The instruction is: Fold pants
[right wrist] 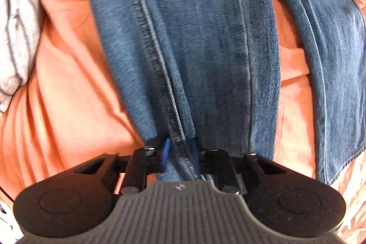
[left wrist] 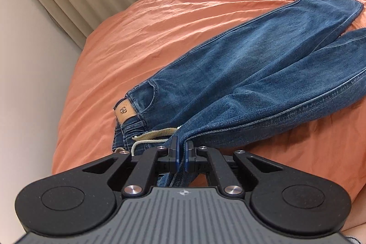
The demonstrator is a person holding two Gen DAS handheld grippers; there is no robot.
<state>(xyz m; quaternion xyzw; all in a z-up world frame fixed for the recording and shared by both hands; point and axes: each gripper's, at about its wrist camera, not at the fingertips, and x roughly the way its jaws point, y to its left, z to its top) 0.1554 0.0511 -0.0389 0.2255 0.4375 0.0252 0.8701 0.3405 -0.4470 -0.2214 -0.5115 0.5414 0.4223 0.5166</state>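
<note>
Here, left gripper [left wrist: 181, 148] pinching jeans [left wrist: 240, 74], waistband half-hidden

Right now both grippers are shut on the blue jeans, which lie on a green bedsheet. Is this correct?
Not quite: the bedsheet is orange, not green, as the left wrist view shows. The rest holds: the left gripper and right gripper are both shut on the blue jeans.

Right claw [right wrist: 179, 152] pinches the jeans [right wrist: 194, 49] seam over orange bedding [right wrist: 68, 84]
</note>
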